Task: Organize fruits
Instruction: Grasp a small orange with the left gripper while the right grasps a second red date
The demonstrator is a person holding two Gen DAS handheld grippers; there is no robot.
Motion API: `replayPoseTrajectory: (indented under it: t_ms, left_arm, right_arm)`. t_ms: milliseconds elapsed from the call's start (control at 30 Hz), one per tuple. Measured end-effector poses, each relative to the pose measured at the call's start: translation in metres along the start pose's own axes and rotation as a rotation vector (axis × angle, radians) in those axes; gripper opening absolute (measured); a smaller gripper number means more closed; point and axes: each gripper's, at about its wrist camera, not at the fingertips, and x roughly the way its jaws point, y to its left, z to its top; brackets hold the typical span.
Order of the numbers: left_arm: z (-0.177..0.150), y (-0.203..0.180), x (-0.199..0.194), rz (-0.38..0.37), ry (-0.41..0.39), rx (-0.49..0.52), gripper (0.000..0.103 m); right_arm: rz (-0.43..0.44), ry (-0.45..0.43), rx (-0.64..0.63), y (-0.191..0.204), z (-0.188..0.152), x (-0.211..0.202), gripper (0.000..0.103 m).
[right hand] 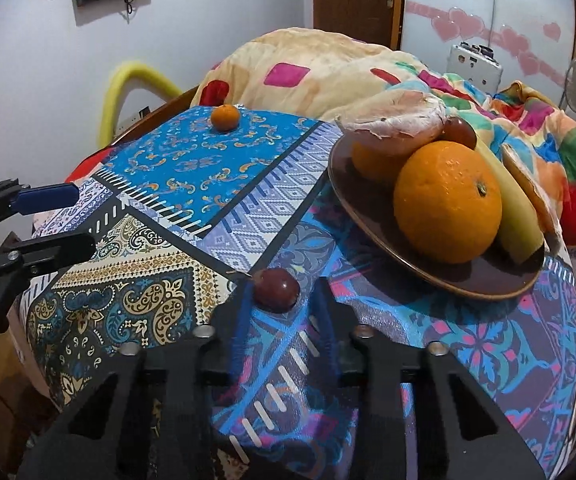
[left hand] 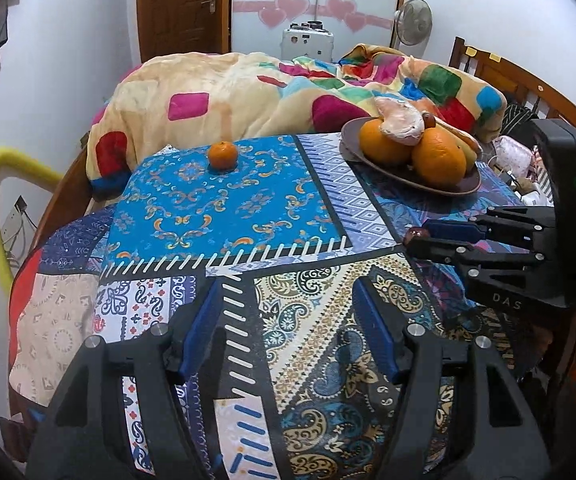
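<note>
Right wrist view puts the small dark red fruit (right hand: 276, 289) at the very tips of our right gripper (right hand: 277, 300), and we read the blue pads as closed against its two sides, low over the patterned cloth (right hand: 247, 236); the left wrist view shows the same fruit (left hand: 416, 235) pinched at the end of that gripper (left hand: 418, 242). Whether it rests on the cloth or is just clear of it we cannot tell. Just beyond it stands the brown plate (right hand: 368, 216), already loaded: a big orange (right hand: 447, 201) at the front, a second orange (right hand: 372, 162) behind, a pale yellow-green fruit (right hand: 516, 216) leaning on the right, another dark red fruit (right hand: 458, 131) near the top, and what looks like a flat bread or peel (right hand: 404, 114) lying across the pile. Far off on the bright blue panel sits a lone small mandarin (left hand: 222, 155), well apart from the plate. Our left gripper (left hand: 288, 328) hangs over the paisley part of the cloth with its jaws about half open and nothing between them. Behind the table lies a bed with a colourful blanket (left hand: 215, 92). We judge the sorting well under way: most fruit is on the plate, the red one is in hand and seems meant to go there, and the mandarin is left to fetch.
</note>
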Motion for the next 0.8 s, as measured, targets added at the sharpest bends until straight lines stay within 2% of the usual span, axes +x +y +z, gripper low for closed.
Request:
replayPoseTrajectory:
  t_ms: [200,433,700,800]
  left_arm:
    - [0.008,0.004,-0.003,0.016,-0.016,-0.006,0.067]
    - [0.039,0.021,0.008,0.016,-0.016,-0.065,0.067]
    - [0.083,0.041,0.047,0.068,0.008,-0.073,0.067]
    - [0.100,0.043,0.075,0.083,0.047,-0.021,0.066]
  right_arm:
    - [-0.013,-0.010,-0.026,0.005,-0.001,-0.005,0.016]
    - [-0.029,-0.093,0.038,-0.020,0.008,-0.038,0.016]
    - [-0.099,-0.171,0.074,-0.057,0.029,-0.060,0.016]
    - [-0.119,-0.184,0.090,-0.071,0.031,-0.059,0.016]
